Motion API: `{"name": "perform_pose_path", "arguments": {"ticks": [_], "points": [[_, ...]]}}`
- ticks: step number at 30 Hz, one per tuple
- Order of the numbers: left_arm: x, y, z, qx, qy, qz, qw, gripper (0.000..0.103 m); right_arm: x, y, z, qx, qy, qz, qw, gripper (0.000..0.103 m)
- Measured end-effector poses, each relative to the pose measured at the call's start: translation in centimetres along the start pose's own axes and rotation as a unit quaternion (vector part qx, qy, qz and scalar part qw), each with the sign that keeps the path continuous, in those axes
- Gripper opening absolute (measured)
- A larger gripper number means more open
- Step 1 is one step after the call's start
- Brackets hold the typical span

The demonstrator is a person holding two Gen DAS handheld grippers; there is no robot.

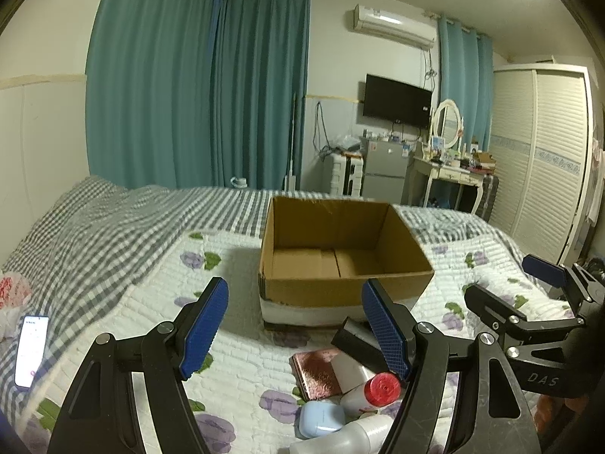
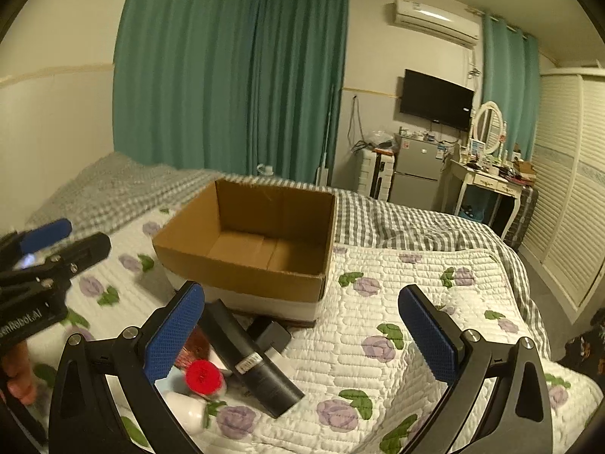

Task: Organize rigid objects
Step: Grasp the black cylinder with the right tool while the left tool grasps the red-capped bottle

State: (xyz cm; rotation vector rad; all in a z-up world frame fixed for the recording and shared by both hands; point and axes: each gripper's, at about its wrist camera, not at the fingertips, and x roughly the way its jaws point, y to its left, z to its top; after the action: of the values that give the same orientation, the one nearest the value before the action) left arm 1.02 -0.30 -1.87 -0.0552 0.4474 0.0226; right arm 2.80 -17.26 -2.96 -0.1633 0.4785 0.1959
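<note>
Here, the long black rectangular bar (image 2: 251,357) lies slantwise just below-left of the wide-open, empty right gripper (image 2: 302,335), nearer than the equally wide left gripper (image 1: 298,329).

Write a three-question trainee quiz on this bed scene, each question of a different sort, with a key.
1. True or false: the cardboard box already holds several items.
2. Multiple choice: the bottle with the red cap lies (a) inside the box, (b) on the floral quilt in front of the box, (c) on the phone.
3. Fill in: both the left gripper and the right gripper are ____ and hold nothing.

Key
1. False; the visible box floor is bare.
2. b, in the pile with the long black box and the light blue case.
3. open
</note>
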Motion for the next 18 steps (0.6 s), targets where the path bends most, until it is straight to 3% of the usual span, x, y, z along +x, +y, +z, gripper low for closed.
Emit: {"name": "perform_pose_path", "arguments": {"ticks": [6,10,18], "points": [[2.3,-0.1,-1.9,0.003,0.045,0.008,0.9989,0.076,5.4,1.3,-3.1,-0.043,0.092,0.042,0.994,0.102],[3.9,-0.5,-3.4,0.014,0.082,0.013,0.9965,0.076,8.5,2.0,-5.5,-0.068,0.161,0.073,0.982,0.086],[5.4,-0.7,-4.6,0.028,0.115,0.026,0.9926,0.076,11.2,3.0,-7.1,-0.077,0.206,0.127,0.967,0.065]]}}
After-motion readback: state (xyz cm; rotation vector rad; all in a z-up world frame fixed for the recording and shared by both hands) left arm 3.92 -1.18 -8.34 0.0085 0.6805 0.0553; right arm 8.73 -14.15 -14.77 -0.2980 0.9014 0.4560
